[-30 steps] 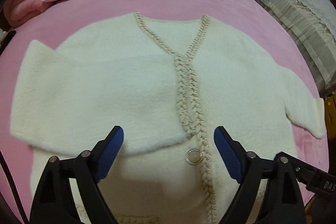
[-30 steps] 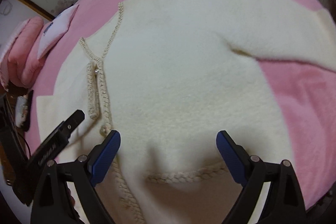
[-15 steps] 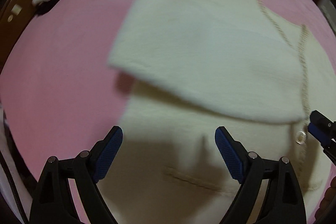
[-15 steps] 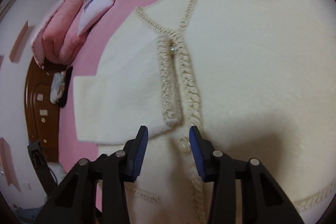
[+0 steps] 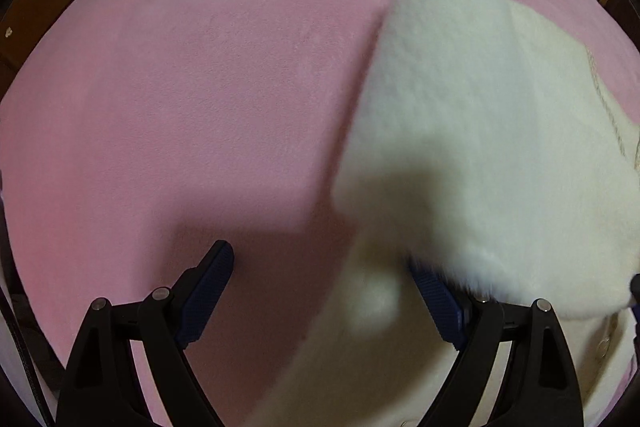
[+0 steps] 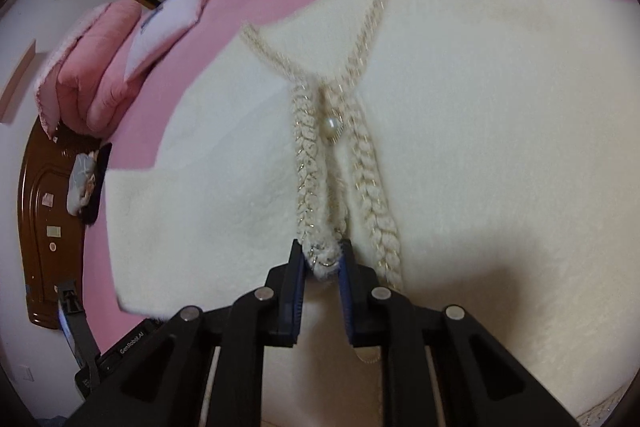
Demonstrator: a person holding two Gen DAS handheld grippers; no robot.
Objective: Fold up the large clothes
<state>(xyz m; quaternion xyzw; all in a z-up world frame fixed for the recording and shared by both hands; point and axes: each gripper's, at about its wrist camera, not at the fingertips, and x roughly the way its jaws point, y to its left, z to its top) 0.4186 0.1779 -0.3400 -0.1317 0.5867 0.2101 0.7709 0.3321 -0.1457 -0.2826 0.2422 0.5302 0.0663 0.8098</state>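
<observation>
A cream fluffy cardigan (image 6: 480, 99) with braided trim and a pearl button (image 6: 332, 125) lies front-up on a pink blanket (image 5: 200, 87). Its left sleeve (image 6: 192, 203) is folded across the chest. My right gripper (image 6: 323, 263) is shut on the braided cuff end of that sleeve (image 6: 324, 253). In the left wrist view the cardigan (image 5: 480, 147) fills the right side. My left gripper (image 5: 320, 291) is open at the sleeve's fold edge, its right finger (image 5: 436, 299) partly under the fluffy sleeve and its left finger over bare blanket.
A pink folded quilt (image 6: 92, 63) and a white pillow (image 6: 176, 15) lie at the far end of the bed. A dark wooden headboard (image 6: 44, 227) with small clothes (image 6: 82, 183) on it stands at the left. The left gripper's body (image 6: 80, 339) shows low left.
My right gripper has closed on the sleeve's braided cuff. My left gripper has swung left to the sleeve's outer fold edge, still open.
</observation>
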